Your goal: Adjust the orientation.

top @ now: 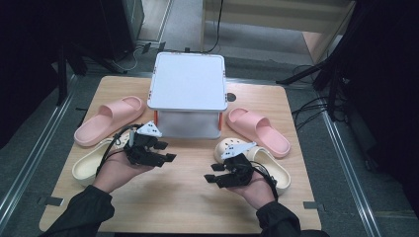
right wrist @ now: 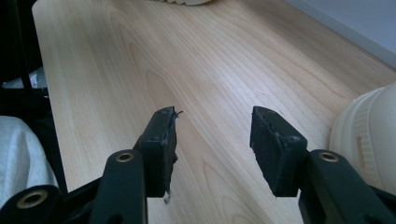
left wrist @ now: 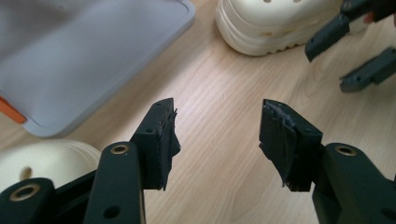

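Two pink slippers lie on the wooden table (top: 188, 207), one at the left (top: 108, 120) and one at the right (top: 259, 131). In front of each sits a cream clog, left (top: 91, 163) and right (top: 267, 163). My left gripper (top: 166, 151) hovers just right of the left clog, open, with nothing between its jaws. My right gripper (top: 212, 173) is held left of the right clog, also open and empty. In the left gripper view my left gripper (left wrist: 217, 126) is over bare wood, with the right clog (left wrist: 275, 23) ahead. In the right gripper view my right gripper (right wrist: 212, 135) has a cream clog (right wrist: 369, 135) beside it.
A white box with a pale grey lid (top: 188, 81) and orange latches stands at the back middle of the table, between the pink slippers. Its lid (left wrist: 93, 56) is close to the left gripper. Black stands and cables ring the table on the floor.
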{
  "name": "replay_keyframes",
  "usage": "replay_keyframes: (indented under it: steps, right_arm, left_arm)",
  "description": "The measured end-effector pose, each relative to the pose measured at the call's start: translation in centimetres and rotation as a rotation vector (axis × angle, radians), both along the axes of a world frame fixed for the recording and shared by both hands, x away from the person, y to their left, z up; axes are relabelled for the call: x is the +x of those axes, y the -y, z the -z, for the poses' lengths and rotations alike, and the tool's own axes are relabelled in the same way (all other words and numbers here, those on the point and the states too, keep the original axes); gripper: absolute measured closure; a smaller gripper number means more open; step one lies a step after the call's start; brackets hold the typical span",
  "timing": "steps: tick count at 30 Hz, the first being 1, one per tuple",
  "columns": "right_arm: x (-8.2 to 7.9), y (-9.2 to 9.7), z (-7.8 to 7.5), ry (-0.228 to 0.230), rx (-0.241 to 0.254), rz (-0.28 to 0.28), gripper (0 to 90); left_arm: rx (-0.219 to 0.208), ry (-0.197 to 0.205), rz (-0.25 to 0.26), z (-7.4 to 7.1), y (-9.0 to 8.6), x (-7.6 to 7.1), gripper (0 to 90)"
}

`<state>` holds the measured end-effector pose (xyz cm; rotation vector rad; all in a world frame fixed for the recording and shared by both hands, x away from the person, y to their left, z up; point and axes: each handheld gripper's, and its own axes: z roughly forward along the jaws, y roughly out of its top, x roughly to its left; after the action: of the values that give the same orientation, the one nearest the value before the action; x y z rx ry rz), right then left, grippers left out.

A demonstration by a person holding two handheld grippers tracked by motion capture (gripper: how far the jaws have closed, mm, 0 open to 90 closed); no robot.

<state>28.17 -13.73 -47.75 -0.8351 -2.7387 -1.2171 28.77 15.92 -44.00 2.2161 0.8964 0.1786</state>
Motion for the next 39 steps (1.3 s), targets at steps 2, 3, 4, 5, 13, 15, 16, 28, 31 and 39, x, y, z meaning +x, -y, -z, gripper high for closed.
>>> replay_keyframes:
  steps: [2,3,4,5,13,15,16,28,31,39]
  right_arm:
    - [-0.1,0.0,-0.1,0.008,0.009,-0.003,51.6]
    - [-0.1,0.0,-0.2,0.016,0.013,0.001,51.2]
    - [-0.2,0.0,-0.2,0.03,0.017,-0.001,51.1]
    - [-0.3,0.0,-0.2,0.057,0.019,-0.013,51.1]
    - [-1.1,0.1,-0.3,0.054,-0.019,-0.023,50.1]
    - [-1.2,0.3,-0.6,0.055,-0.02,-0.026,49.0]
    - [-1.2,0.3,-0.7,0.055,-0.016,-0.027,49.0]
    - [-0.8,0.2,-0.6,0.017,0.01,-0.006,51.4]
    - [-0.7,0.2,-0.6,0.016,0.017,-0.011,51.7]
    - [-0.5,-0.3,-0.6,0.021,0.004,-0.033,49.4]
  left_arm:
    - [-0.001,-0.009,0.002,0.2,-0.2,-0.3,44.9]
    - [-0.009,-0.014,0.001,0.4,-0.3,-0.5,44.9]
    - [-0.008,-0.017,0.005,0.5,-0.3,-0.6,45.1]
    - [-0.001,-0.019,0.013,0.6,-0.4,-0.7,45.3]
    - [-0.012,-0.036,0.024,1.1,-0.8,-1.2,45.0]
    - [-0.004,-0.041,0.028,1.2,-0.9,-1.2,45.0]
    - [-0.005,-0.043,0.027,1.2,-0.9,-1.2,45.0]
    - [0.006,-0.07,0.049,0.9,-1.1,-1.5,46.8]
    - [-0.004,-0.08,0.042,0.7,-1.6,-1.6,47.3]
    - [-0.008,-0.091,0.024,0.1,-3.1,-2.6,48.7]
